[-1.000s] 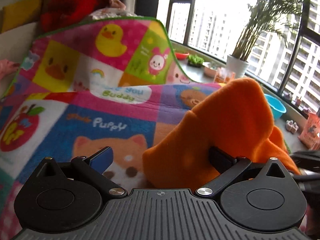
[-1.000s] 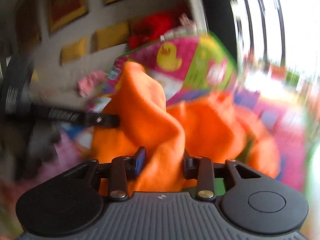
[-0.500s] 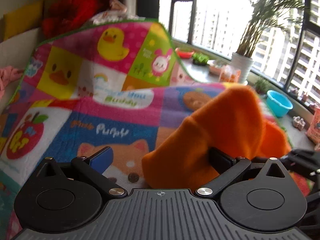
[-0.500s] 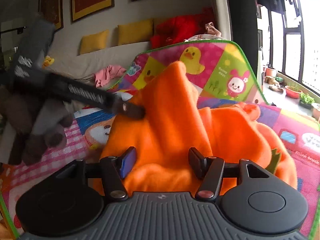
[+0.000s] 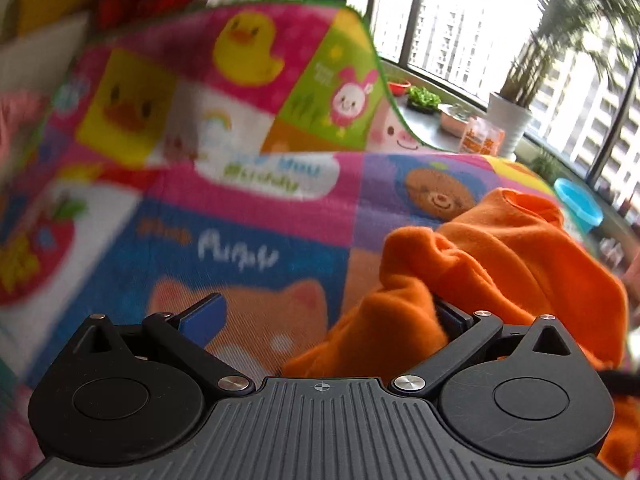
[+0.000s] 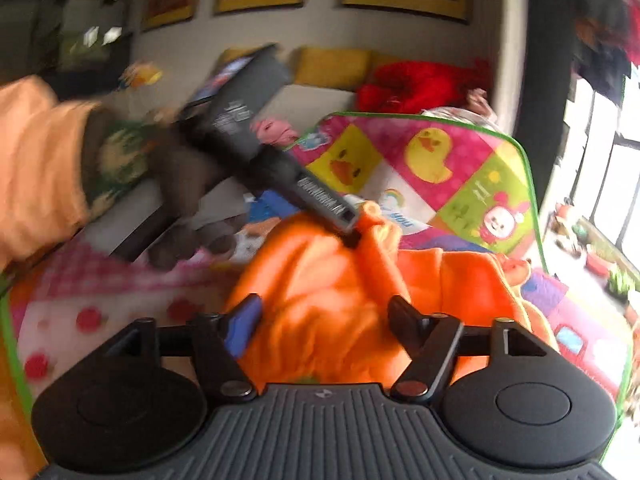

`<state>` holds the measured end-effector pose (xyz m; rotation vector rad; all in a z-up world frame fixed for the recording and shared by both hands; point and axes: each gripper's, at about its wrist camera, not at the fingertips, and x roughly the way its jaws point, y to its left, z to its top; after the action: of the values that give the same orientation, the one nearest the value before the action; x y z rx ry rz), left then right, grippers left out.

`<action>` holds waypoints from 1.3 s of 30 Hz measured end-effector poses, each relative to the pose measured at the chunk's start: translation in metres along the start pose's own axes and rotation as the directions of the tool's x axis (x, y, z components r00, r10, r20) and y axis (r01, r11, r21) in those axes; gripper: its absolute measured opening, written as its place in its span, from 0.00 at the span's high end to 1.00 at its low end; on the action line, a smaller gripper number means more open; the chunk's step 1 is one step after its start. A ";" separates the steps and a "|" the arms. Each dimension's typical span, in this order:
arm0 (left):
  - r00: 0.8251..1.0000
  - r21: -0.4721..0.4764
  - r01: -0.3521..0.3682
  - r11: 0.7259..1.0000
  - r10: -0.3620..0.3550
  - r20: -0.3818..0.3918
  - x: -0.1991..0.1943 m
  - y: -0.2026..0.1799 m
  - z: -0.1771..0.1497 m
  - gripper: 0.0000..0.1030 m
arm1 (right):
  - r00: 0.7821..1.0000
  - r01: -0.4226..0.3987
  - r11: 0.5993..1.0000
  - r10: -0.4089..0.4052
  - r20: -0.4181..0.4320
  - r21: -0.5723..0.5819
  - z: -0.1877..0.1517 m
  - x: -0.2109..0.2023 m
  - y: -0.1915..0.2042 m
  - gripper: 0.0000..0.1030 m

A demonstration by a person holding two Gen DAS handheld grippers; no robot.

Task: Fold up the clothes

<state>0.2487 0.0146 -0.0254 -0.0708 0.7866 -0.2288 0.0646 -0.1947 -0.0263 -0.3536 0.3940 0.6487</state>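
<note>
Both grippers spread wide at the orange garment (image 6: 332, 292).

Your left gripper (image 5: 320, 312) is agape, its right finger buried in garment folds. Your right gripper (image 6: 324, 320) is released, fabric bunched between its fingers. The garment lies on the mat (image 5: 256, 216).

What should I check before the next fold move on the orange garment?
1. Left gripper hold on the orange garment: not ok. The jaws are wide apart; cloth only drapes over the right-hand finger.
2. Right gripper hold: not ok. The jaws are open, with cloth bunched between them but not pinched.
3. Garment laid flat: not ok. It is crumpled in a heap on the play mat.
4. Room on the mat for spreading: ok. Bare mat shows left of the garment.
5. Grippers clear of each other: cannot tell. In the right wrist view the left one touches the cloth just ahead, blurred.
</note>
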 end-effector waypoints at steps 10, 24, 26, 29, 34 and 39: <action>0.998 -0.098 0.047 0.994 -0.043 0.040 -0.022 0.014 -0.005 0.00 | 0.989 0.051 0.993 -0.065 -0.133 -0.110 0.003 0.055 0.010 0.22; 0.985 -0.094 0.158 0.983 -0.151 0.080 -0.052 -0.001 -0.004 0.00 | 0.961 -0.239 0.263 0.205 0.188 0.935 -0.060 0.041 -0.191 0.47; 0.982 -0.097 0.185 0.978 -0.179 0.060 -0.042 -0.013 -0.003 0.00 | 0.979 -0.189 0.298 0.126 0.158 0.936 -0.065 0.027 -0.201 0.46; 0.975 -0.102 0.224 0.969 -0.222 0.029 -0.026 -0.030 -0.002 0.00 | 0.995 0.027 0.553 -0.094 0.030 0.833 -0.052 0.005 -0.202 0.41; 0.956 -0.113 0.288 0.951 -0.292 -0.021 -0.001 -0.060 -0.001 0.00 | 0.915 0.381 0.728 -0.384 -0.121 0.570 -0.038 0.008 -0.211 0.37; 0.947 -0.110 0.316 0.943 -0.319 -0.019 0.004 -0.074 0.005 0.00 | 0.944 0.330 0.701 -0.239 -0.228 0.632 -0.057 0.040 -0.256 0.27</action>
<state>0.2416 -0.0582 -0.0140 -0.2960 0.8215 -0.4960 0.2441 -0.3889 -0.0447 0.2370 0.6535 0.1425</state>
